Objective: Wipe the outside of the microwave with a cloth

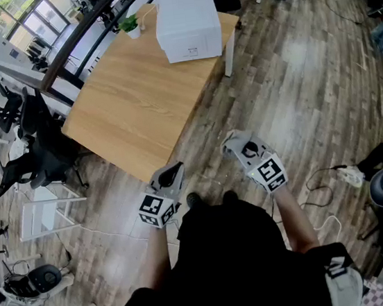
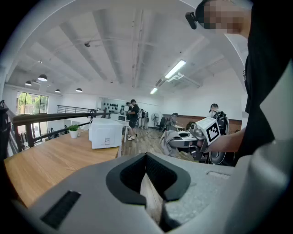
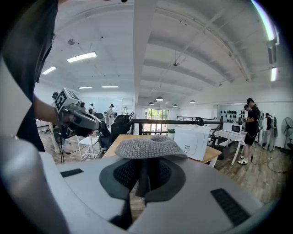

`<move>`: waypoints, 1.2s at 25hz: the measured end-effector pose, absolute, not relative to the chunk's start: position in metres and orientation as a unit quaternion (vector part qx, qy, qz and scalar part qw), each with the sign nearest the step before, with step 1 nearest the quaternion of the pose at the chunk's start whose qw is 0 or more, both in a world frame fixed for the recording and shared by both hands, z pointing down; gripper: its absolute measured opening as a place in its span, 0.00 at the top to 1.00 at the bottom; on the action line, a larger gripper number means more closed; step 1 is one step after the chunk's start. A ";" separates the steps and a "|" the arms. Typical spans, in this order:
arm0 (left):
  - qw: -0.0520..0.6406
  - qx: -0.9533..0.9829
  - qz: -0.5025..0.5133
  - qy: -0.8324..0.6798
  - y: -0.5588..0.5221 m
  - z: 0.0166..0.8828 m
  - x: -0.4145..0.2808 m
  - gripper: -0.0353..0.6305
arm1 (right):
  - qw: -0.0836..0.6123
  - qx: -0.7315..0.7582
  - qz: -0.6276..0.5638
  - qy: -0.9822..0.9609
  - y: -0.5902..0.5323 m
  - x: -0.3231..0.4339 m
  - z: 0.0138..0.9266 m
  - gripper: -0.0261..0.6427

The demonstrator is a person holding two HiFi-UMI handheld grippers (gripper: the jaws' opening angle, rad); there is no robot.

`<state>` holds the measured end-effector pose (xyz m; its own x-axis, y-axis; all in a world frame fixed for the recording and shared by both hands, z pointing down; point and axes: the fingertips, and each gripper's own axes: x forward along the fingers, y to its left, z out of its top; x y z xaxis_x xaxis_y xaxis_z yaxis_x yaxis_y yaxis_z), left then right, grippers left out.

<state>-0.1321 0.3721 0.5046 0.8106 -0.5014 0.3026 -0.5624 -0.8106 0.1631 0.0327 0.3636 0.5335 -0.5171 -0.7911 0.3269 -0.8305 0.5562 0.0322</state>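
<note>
Wooden table (image 1: 129,108) bears the microwave (image 1: 187,23) at its far end, seemingly unwiped. Right gripper (image 3: 143,172) pinches the grey cloth (image 3: 150,148). Left gripper (image 2: 149,185) is closed and empty. Both are well apart from the microwave.

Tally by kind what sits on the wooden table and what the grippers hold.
Microwave: 1
Potted plant: 1
Cloth: 1, clamped in the right gripper
Total: 3
</note>
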 end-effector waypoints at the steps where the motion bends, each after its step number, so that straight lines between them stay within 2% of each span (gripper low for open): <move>1: 0.122 0.944 0.120 -0.282 0.374 0.503 -0.128 0.95 | 0.154 0.466 0.064 -0.869 0.366 0.036 0.534 0.94; 22: 0.120 0.943 0.118 -0.286 0.406 0.505 -0.104 0.95 | 0.149 0.460 0.084 -0.871 0.403 0.053 0.549 0.94; 30: 0.144 0.936 0.130 -0.293 0.393 0.527 -0.132 0.95 | 0.161 0.454 0.088 -0.872 0.384 0.031 0.557 0.94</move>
